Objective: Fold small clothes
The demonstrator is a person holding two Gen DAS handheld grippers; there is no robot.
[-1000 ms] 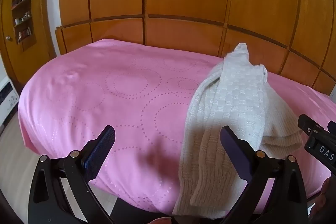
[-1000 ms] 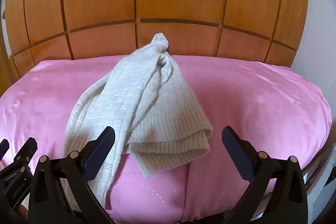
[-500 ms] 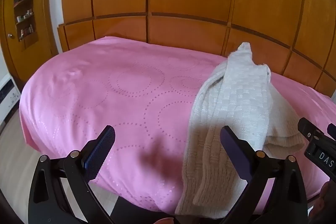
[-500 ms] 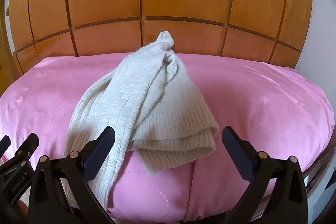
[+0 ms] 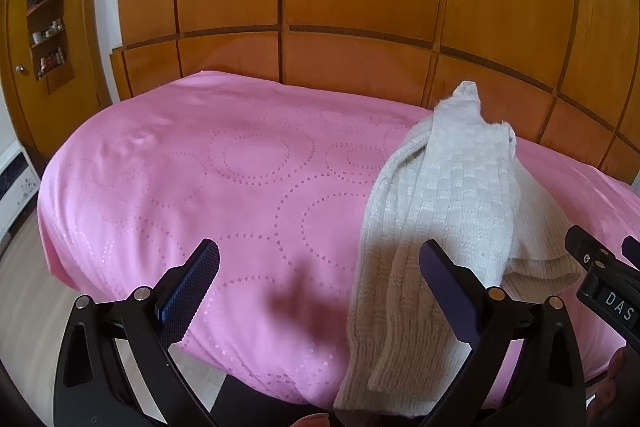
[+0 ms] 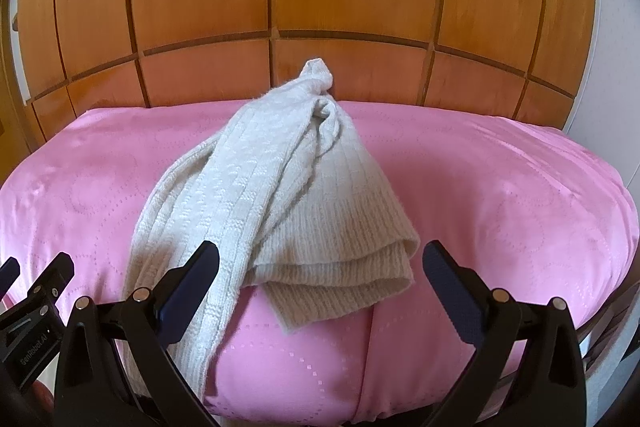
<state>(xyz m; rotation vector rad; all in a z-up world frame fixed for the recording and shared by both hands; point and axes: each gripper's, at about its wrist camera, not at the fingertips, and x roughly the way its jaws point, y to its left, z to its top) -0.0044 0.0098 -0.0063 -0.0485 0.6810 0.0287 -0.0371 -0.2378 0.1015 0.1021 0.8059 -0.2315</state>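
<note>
Grippers close in on a bed: the left gripper (image 5: 320,287) and right gripper (image 6: 320,287), both spread wide and empty, have edged slightly nearer over the past second. Ahead, a bunched cream knit garment (image 6: 280,195) lies untouched on the pink bedspread (image 6: 500,195), one end trailing over the near edge. Folding has apparently yet to begin.

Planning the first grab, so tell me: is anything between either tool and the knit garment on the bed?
Nothing visible. The cream knit garment lies bunched on the pink bedspread, with only bare cover between it and the open right tool and left tool.
</note>
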